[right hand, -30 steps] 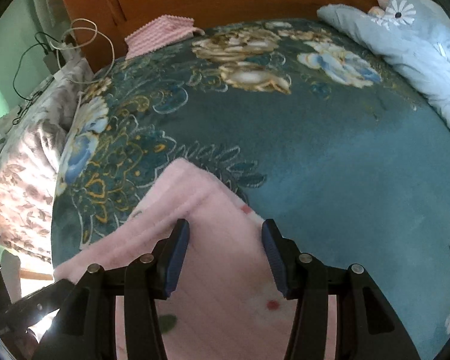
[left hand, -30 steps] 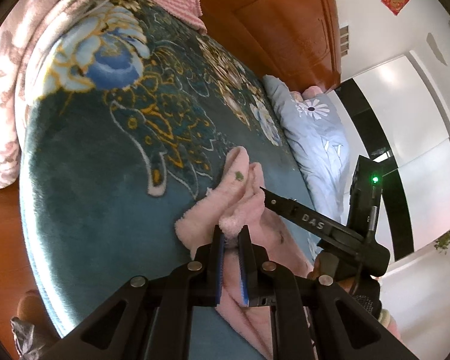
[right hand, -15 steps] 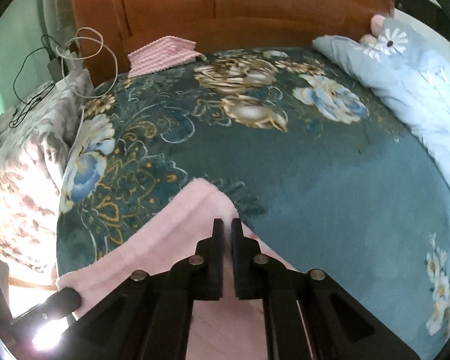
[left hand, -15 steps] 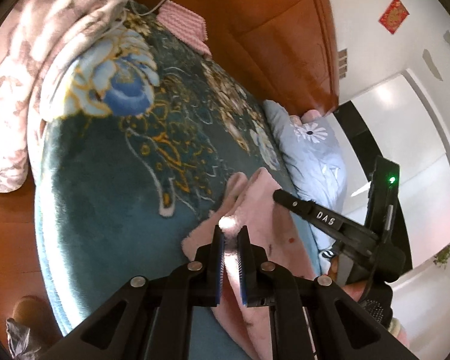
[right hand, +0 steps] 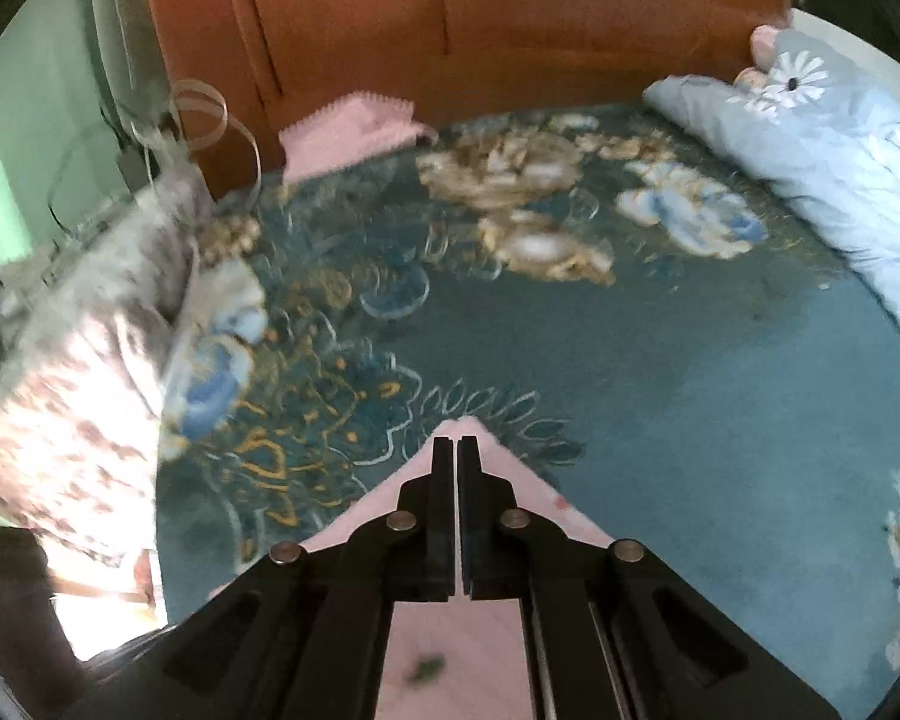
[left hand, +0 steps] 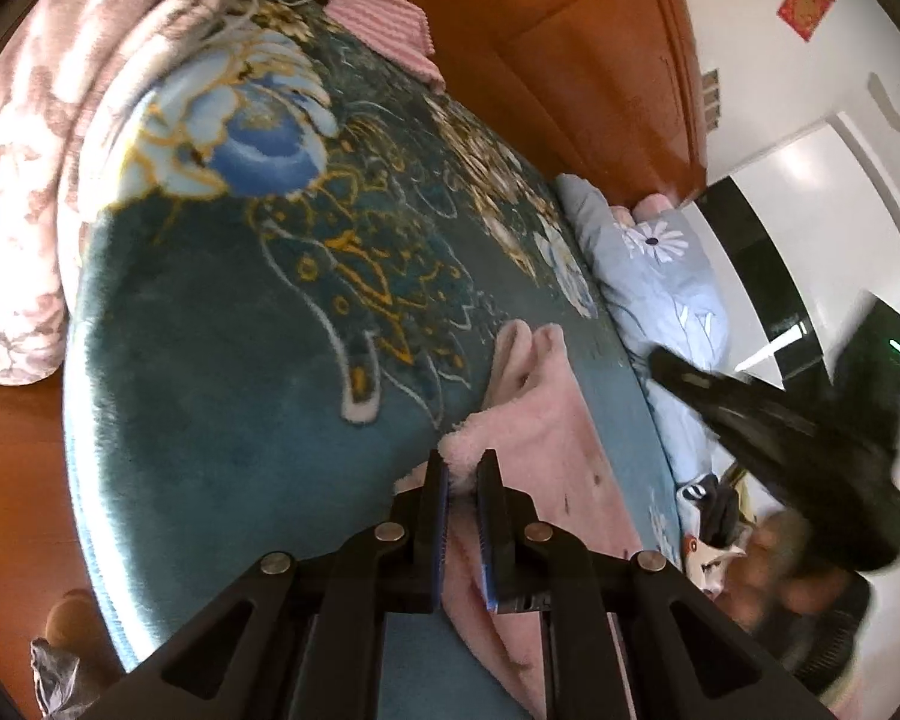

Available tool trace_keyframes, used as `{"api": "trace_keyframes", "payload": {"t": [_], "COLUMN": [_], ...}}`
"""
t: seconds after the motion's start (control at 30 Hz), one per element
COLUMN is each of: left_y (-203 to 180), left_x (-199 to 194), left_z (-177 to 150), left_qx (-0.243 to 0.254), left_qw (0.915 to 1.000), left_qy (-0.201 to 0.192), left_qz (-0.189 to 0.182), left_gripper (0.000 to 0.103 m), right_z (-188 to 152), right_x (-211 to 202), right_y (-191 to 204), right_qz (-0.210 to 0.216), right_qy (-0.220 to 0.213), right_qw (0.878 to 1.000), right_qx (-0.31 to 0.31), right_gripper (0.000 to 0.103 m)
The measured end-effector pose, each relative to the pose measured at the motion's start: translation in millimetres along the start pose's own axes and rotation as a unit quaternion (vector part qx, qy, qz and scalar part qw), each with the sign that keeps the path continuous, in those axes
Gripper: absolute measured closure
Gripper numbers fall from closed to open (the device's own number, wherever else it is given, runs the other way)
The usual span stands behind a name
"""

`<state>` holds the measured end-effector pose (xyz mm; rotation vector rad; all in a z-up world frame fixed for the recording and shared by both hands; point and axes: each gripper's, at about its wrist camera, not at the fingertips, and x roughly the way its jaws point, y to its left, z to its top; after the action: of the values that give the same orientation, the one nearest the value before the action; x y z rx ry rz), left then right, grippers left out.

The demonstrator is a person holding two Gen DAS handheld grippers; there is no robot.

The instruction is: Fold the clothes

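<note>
A fluffy pink garment (left hand: 546, 420) lies on the teal flowered bed blanket (left hand: 210, 390). My left gripper (left hand: 462, 459) pinches a fluffy edge of it between its blue pads, and its jaws are opening slightly with the fabric still between them. In the right wrist view, my right gripper (right hand: 455, 441) is closing to a thin slit on another edge of the pink garment (right hand: 528, 492), pulling it up into a peak. The right gripper (left hand: 780, 420) also shows as a blurred black shape at the right of the left wrist view.
A folded pink striped cloth (right hand: 354, 132) lies by the wooden headboard (right hand: 450, 18). A light blue quilt (right hand: 810, 156) runs along the bed's right side. A pink-brown flowered quilt (left hand: 24, 150) and cables (right hand: 210, 120) are at the left. A person's hand (left hand: 768, 576) holds the right gripper.
The right gripper's jaws went from wide open over the pink garment to shut on its edge, then rose and lifted it into a peak. The left gripper kept its pinch.
</note>
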<state>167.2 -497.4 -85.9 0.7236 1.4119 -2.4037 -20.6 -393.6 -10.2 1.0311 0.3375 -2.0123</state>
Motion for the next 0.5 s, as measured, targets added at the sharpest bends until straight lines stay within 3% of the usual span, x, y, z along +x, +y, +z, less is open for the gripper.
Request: {"api": "trace_keyframes", "payload": {"t": [0.1, 0.27, 0.37, 0.5], "left_y": [-1.5, 2.8, -1.6, -17.8], "left_x": [0.0, -7.7, -14.4, -15.3], "left_z": [-2.0, -7.5, -13.8, -21.4], "left_qx": [0.007, -0.002, 0.008, 0.050], "left_qw": [0.9999, 0.9994, 0.9990, 0.9979], "left_qy": [-0.004, 0.000, -0.002, -0.013], "left_qz": [-0.007, -0.036, -0.045, -0.038], "left_gripper": [0.089, 0.071, 0.064, 0.057], "right_z": [-17.9, -102.7, -169.3, -279.1], "right_x": [-54.5, -171.7, -250.2, -345.2], "right_y": [-22.4, -103.4, -156.3, -215.8], "right_qz": [-0.002, -0.086, -0.151, -0.220], "right_qy": [-0.030, -0.053, -0.077, -0.095], "right_qw": [0.999, 0.988, 0.964, 0.915], "right_qx": [0.028, 0.121, 0.203, 0.325], "right_gripper": [0.102, 0.102, 0.102, 0.099]}}
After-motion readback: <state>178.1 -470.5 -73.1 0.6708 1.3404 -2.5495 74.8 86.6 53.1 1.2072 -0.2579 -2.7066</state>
